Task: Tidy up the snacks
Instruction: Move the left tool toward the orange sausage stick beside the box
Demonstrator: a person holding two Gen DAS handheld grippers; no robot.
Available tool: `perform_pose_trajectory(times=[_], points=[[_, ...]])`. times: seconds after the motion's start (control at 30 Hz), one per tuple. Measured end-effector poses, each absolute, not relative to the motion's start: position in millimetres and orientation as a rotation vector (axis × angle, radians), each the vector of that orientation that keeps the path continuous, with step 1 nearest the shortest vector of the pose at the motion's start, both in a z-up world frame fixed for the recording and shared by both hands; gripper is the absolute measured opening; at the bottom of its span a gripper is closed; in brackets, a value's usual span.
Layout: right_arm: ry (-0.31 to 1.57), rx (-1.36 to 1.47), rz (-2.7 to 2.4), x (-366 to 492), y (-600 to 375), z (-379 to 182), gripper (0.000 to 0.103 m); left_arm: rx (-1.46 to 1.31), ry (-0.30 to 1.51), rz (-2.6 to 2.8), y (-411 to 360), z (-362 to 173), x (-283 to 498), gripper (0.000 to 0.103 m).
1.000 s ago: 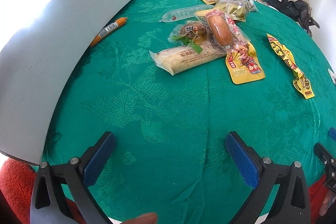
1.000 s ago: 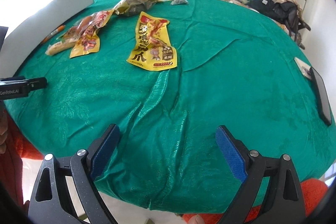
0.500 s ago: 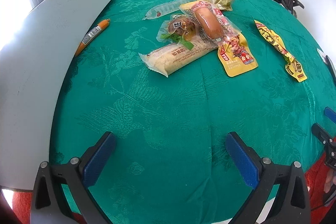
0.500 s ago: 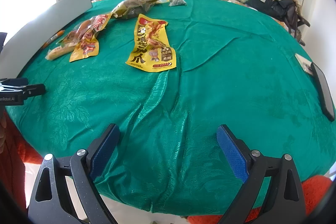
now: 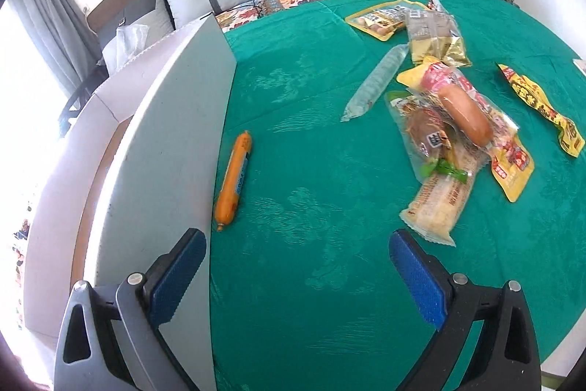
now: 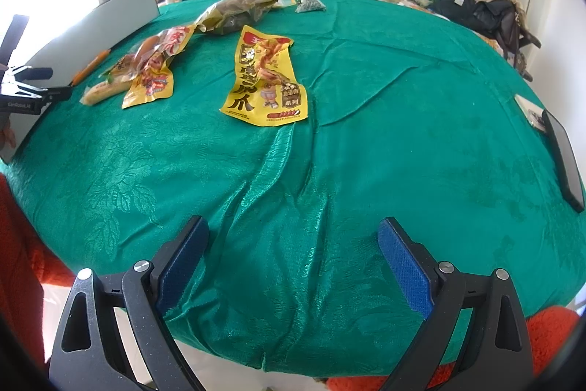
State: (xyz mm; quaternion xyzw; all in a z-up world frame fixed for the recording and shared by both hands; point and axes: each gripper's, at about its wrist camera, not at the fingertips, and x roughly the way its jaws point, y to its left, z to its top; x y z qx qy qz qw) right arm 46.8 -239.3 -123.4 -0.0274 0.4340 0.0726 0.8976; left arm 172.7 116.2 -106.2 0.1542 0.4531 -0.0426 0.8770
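We found left tongs (image 5: 293, 266) and right tongs (image 6: 291, 253) both agape, empty; snacks (image 5: 450, 131) lay scattered ahead, none sorted yet.

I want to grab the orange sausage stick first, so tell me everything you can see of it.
The orange sausage stick is a slim tube in glossy orange wrap with a pale printed label and pinched ends. It lies flat and alone on the green cloth, beside the grey board, apart from the snack pile. Nothing grips it; the left tool hangs open short of it.
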Motion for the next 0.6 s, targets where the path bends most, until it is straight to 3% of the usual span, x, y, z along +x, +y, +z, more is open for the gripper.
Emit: perform_pose_trajectory(times=[0.27,0.5,0.6], points=[[0.896,-0.056,0.15,47.2,-239.4,-123.1,0.096,0.183,0.954,-0.037,151.0,-91.9,216.5,0.103],[0.893,-0.056,0.152,47.8,-239.1,-122.6,0.096,0.391,0.973,0.02,116.1,-117.3,252.6,0.103],[0.894,-0.057,0.153,48.9,-238.6,-122.5,0.096,0.241,1.106,-0.108,111.4,-133.8,260.8,0.103]])
